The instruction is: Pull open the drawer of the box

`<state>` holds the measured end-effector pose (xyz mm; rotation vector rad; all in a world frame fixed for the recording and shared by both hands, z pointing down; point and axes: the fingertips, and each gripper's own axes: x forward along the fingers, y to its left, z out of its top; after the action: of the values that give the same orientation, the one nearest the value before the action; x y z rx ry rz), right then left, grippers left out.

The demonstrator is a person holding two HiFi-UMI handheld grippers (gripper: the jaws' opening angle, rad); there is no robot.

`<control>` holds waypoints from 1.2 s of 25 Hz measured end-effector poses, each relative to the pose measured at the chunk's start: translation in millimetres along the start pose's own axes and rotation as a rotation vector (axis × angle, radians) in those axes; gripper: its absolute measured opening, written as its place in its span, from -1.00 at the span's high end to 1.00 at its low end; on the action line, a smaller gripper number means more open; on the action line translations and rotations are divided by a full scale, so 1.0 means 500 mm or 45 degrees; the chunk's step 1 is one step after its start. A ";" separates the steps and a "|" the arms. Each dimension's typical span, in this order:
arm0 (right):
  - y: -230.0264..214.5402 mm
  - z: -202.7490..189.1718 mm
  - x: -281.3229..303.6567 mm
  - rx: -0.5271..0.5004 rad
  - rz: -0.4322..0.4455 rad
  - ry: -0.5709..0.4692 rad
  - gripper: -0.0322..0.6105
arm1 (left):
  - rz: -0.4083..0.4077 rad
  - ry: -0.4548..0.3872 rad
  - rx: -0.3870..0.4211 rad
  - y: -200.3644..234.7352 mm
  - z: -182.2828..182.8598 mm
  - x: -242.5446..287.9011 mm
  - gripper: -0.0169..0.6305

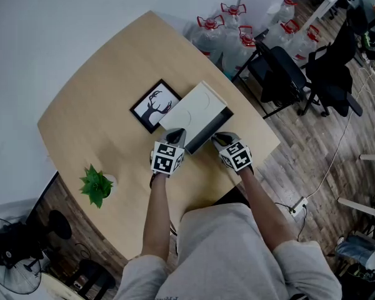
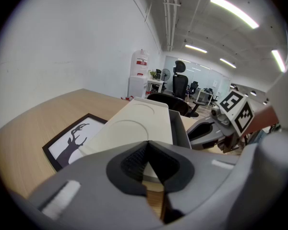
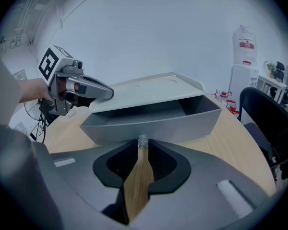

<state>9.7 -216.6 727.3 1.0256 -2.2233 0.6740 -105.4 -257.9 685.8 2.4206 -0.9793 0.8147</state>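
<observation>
Opens at the left edge of the wooden table [image 1: 94, 105] with a small green plant [image 1: 96, 185], standing well apart from everything else. Next along, finds a black-framed deer picture [image 1: 155, 105] lying flat, just beside the cream box [image 1: 194, 108]. Then comes to the left gripper [image 1: 177, 132]: jaws pressed fully together, gripping nothing, tip set down on the near edge of the box's top. Confirms it from the right gripper view, with that closed tip laid on the lid's corner. Reaches the box itself, sitting a little right of the table's middle, pale lid marked with two shallow round recesses. Under the lid, catches the grey drawer [image 3: 149, 126] already slid well out toward the person, hollow inside open to view. At the middle of the drawer's front, picks out a small clear knob [image 3: 142, 140], and right on it the right gripper [image 3: 142, 146], jaws closed down and pinching that knob between the tips. Further right, off the table, takes in a black office chair [image 1: 281, 74] on the wooden floor [image 1: 312, 161], and beyond the table's far edge a cluster of big water bottles [image 1: 209, 36] with red caps.
</observation>
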 end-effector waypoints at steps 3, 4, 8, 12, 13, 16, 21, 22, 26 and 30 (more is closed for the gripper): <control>0.001 -0.004 -0.002 -0.004 -0.001 0.001 0.68 | -0.003 -0.001 0.001 0.001 -0.002 0.000 0.79; 0.001 -0.006 -0.003 -0.005 -0.001 0.001 0.68 | -0.003 -0.001 0.001 0.000 -0.003 0.000 0.79; -0.002 -0.013 -0.011 -0.005 -0.003 0.004 0.68 | -0.004 0.000 0.003 -0.001 -0.001 0.001 0.79; -0.006 -0.019 -0.017 -0.004 -0.007 0.007 0.68 | -0.004 0.001 0.002 0.001 -0.002 0.002 0.79; -0.006 -0.021 -0.018 -0.004 -0.008 0.008 0.68 | -0.004 0.001 0.002 0.001 -0.002 0.002 0.79; -0.006 -0.023 -0.022 -0.006 -0.007 0.008 0.68 | -0.002 0.002 0.003 0.000 -0.001 0.000 0.79; -0.005 -0.029 -0.029 -0.005 -0.009 0.009 0.68 | -0.001 0.005 0.004 0.001 -0.001 0.001 0.79; -0.005 -0.031 -0.031 -0.004 -0.010 0.009 0.68 | -0.002 0.005 0.004 0.001 -0.001 0.001 0.79; -0.006 -0.041 -0.040 -0.006 -0.014 0.011 0.68 | -0.003 0.008 0.007 -0.001 -0.001 0.001 0.79; -0.005 -0.049 -0.048 -0.004 -0.015 0.008 0.68 | 0.001 0.013 0.009 0.001 -0.001 0.000 0.79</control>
<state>31.5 -190.3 728.2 1.0326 -2.2103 0.6677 -105.7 -257.9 686.4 2.4198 -0.9755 0.8317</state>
